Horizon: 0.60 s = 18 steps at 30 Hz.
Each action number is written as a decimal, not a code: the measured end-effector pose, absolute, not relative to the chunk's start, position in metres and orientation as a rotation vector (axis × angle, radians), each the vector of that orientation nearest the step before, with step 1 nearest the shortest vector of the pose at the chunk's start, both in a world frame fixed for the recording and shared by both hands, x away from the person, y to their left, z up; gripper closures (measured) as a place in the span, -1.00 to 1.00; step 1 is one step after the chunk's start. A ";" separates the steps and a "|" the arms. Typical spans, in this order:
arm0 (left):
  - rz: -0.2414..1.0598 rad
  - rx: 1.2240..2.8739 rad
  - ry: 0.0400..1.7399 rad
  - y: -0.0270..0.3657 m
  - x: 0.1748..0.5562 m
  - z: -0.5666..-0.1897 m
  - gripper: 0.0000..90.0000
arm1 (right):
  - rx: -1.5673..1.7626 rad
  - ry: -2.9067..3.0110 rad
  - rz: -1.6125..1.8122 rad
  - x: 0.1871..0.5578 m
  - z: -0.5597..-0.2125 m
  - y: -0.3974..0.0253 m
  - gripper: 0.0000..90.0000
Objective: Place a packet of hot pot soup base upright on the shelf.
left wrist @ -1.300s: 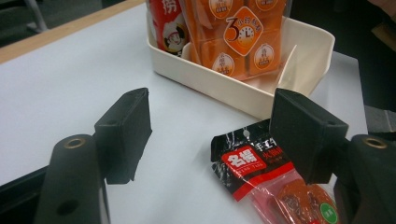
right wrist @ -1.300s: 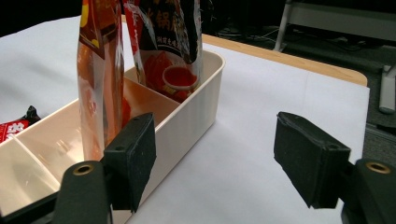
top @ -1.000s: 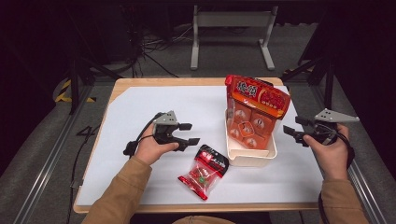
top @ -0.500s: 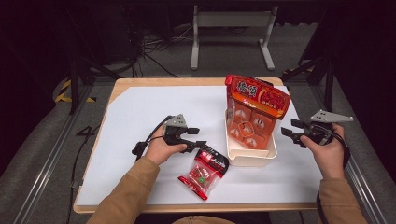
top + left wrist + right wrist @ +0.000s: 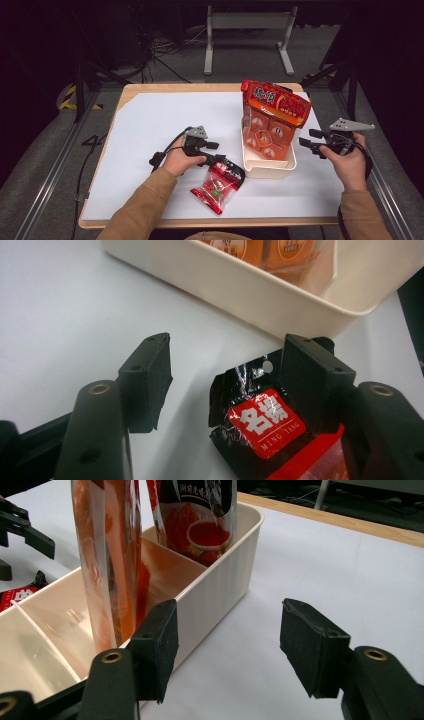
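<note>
Care matters most at the left hand-held gripper, whose jaws stand wide apart over the black top edge of the small red snack packet lying flat on the white surface just beside the cream bin: I would lower one jaw under that edge before closing. Farther right, the tall orange bag stands in the bin, and the right hand-held gripper hovers beside it, jaws apart, holding nothing.

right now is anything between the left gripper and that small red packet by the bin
Nothing visible is. The left gripper is open with its jaws either side of the small red packet's black top edge, beside the cream bin.
</note>
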<state>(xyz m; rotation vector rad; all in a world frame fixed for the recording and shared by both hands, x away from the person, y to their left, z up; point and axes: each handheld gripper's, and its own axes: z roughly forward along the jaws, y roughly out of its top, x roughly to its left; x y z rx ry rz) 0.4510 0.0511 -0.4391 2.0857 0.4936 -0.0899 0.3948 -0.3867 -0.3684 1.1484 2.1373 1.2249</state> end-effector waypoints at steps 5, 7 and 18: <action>-0.117 2.108 0.491 0.048 0.454 -0.444 -0.12 | 1.143 2.143 1.228 0.395 -0.368 -0.386 -0.11; -0.133 2.117 0.489 0.048 0.454 -0.446 -0.10 | 1.144 2.145 1.229 0.395 -0.368 -0.386 -0.11; -0.200 2.161 0.480 0.043 0.452 -0.452 0.10 | 1.149 2.147 1.234 0.395 -0.368 -0.386 -0.13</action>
